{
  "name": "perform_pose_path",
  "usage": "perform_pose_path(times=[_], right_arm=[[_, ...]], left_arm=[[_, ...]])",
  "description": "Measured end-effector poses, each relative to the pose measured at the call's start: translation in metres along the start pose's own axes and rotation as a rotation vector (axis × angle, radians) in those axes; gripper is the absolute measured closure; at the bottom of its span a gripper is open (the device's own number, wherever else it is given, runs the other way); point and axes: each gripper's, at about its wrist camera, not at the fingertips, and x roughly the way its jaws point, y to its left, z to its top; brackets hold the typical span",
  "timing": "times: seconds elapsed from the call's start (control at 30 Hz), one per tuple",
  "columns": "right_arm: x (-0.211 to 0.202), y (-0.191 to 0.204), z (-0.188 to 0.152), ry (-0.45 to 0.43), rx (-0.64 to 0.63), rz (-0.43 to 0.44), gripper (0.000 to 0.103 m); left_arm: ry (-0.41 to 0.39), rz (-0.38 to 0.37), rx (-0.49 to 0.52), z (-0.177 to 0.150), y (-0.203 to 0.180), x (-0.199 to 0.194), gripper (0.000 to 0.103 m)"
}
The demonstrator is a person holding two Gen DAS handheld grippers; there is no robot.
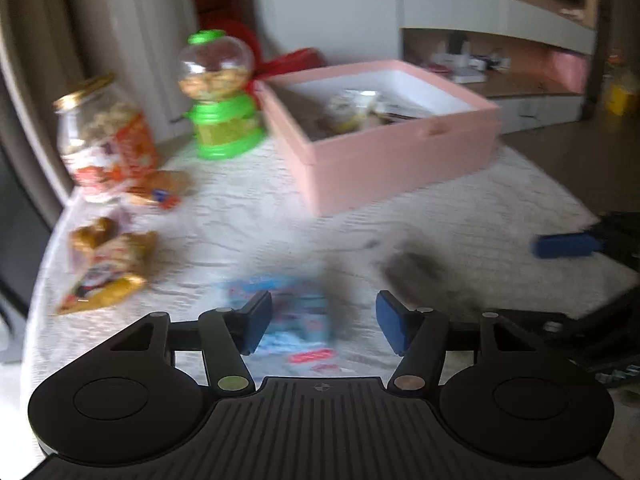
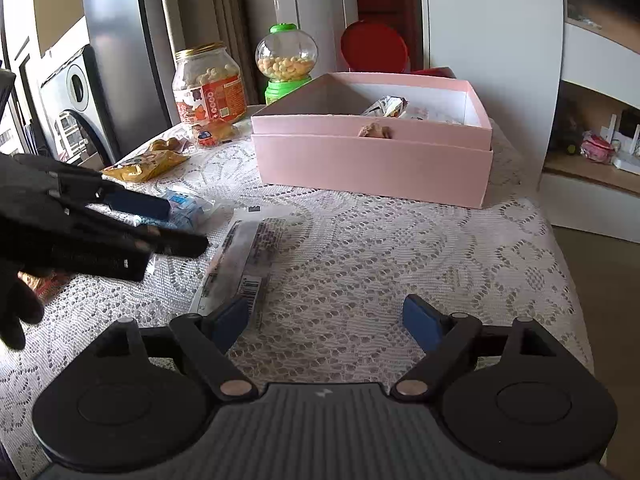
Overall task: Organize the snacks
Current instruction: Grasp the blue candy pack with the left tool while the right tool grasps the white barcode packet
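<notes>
Hovering over the lace-covered tabletop (image 2: 360,248), both grippers have their jaws spread with nothing pinched. The left gripper (image 1: 323,322) hangs above a small blue snack packet (image 1: 294,312), which lies flat on the cloth between and under its blue pads, untouched; that view is smeared with blur. From the right wrist view, the left gripper (image 2: 176,224) reaches in from the left edge, a black-gloved hand (image 2: 16,312) behind it, its fingers over the same blue packet (image 2: 188,208).

The right gripper (image 2: 327,320) sits low near the front edge, jaws wide, bare lace between the pads. Just beside its left pad lies a long clear-wrapped snack bar (image 2: 244,260), a barcode on its near end.

Further back stands the pink box (image 2: 372,168), open at the top, a few wrapped snacks already lying inside. Left of it, a green candy dispenser (image 2: 286,64) with a clear globe, then a gold-lidded jar (image 2: 208,84) with an orange label. In front of the jar rest a small wrapped pastry (image 2: 214,132) and a yellow snack bag (image 2: 148,166), all still out on the tabletop, well apart from the box.
</notes>
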Motion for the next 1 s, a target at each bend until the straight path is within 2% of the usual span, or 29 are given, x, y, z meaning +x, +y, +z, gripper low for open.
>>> perform_pose_path(times=[0.07,0.17,0.27,0.5,0.6,0.7,0.8,0.87,1.0], right_arm=[[0.000,0.001,0.000,0.003,-0.006,-0.003,0.016],[0.001,0.003,0.000,0.005,-0.011,-0.007,0.016],[0.001,0.003,0.000,0.006,-0.014,-0.009,0.016],[0.001,0.005,0.000,0.015,-0.021,-0.003,0.012],[0.002,0.005,0.002,0.055,-0.043,0.027,0.005],[0.003,0.009,0.005,0.095,-0.062,0.031,0.003],[0.006,0.015,0.010,0.133,-0.096,0.012,0.004],[0.006,0.018,0.019,0.142,-0.056,0.031,0.008],[0.015,0.022,0.038,0.129,0.088,0.083,0.010]], left_arm=[[0.020,0.059,-0.019,0.001,0.007,0.006,0.037],[0.039,0.069,-0.071,0.003,0.019,0.012,0.031],[0.084,0.036,-0.136,0.004,0.028,0.021,0.029],[0.079,0.010,-0.178,0.003,0.034,0.024,0.029],[0.069,-0.011,-0.185,0.002,0.037,0.021,0.036],[0.047,-0.091,-0.231,-0.007,0.042,0.007,0.037],[0.059,-0.115,-0.235,-0.022,0.040,-0.009,0.037],[0.064,-0.128,-0.244,-0.033,0.038,-0.021,0.037],[0.063,-0.152,-0.268,-0.048,0.037,-0.036,0.037]])
